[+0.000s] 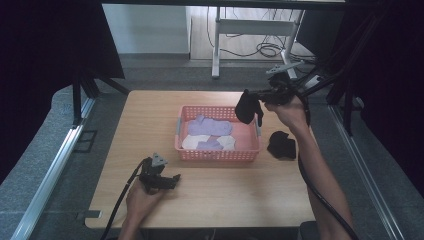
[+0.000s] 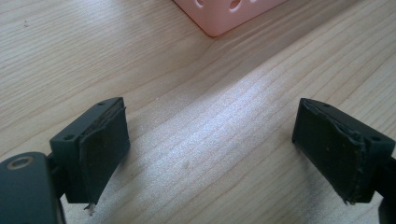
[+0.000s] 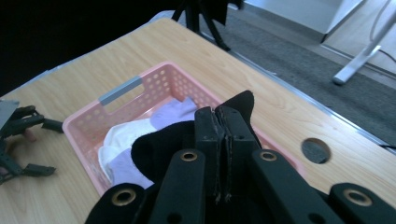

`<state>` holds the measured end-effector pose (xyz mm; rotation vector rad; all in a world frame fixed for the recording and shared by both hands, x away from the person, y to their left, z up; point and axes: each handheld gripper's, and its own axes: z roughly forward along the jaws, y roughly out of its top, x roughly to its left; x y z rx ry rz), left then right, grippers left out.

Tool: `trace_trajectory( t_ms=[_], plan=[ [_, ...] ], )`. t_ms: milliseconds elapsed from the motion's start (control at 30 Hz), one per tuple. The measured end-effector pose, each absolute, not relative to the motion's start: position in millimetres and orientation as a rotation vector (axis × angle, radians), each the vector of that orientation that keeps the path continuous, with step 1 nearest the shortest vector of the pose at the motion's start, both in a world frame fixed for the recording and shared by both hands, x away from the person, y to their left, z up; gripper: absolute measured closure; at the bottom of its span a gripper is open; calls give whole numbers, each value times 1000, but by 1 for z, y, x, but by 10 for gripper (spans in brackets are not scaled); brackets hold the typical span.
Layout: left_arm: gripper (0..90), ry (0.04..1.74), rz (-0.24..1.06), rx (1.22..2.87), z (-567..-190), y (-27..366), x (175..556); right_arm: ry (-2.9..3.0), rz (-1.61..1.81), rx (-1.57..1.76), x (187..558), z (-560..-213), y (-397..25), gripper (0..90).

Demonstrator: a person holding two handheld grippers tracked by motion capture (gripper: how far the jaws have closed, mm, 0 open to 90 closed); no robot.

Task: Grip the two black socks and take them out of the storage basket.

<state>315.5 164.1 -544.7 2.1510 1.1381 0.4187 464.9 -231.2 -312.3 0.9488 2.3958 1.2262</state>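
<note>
Right tool (image 1: 255, 96) pinches a black sock (image 1: 248, 107) above the pink basket's (image 1: 218, 155) right edge — left tool (image 1: 172, 181) gapes.

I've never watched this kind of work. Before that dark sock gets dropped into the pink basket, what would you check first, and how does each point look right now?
1. Grip: the right gripper has its jaws shut on the black sock. Ok.
2. Position: the sock hangs at the right end of the pink basket, over the rim rather than the middle. Not ok yet.
3. Room inside: purple and white socks lie flat, with bare floor at the right. Ok.
4. Other hand out of the way: the left gripper rests on the table in front of the basket, jaws open. Ok.
5. Second black sock waits on the table right of the basket. Ok.
</note>
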Motion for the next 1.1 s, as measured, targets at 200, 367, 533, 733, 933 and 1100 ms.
trace_trajectory(
  t_ms=[200,367,533,733,933,1100],
  plan=[
    [106,1139,419,2150,-545,164,315,2345,1205,993,462,-305,-255,876],
    [106,1139,418,2150,-545,164,315,2306,1185,1049,459,-308,-277,875],
    [106,1138,418,2149,-545,164,315,2274,1152,1107,457,-316,-297,875],
    [106,1138,416,2153,-545,164,315,2244,1082,1178,458,-335,-321,874],
    [106,1137,416,2154,-545,164,315,2236,1011,1238,461,-361,-336,873],
    [106,1140,415,2152,-545,164,315,2252,945,1250,463,-385,-338,872]
  ],
)
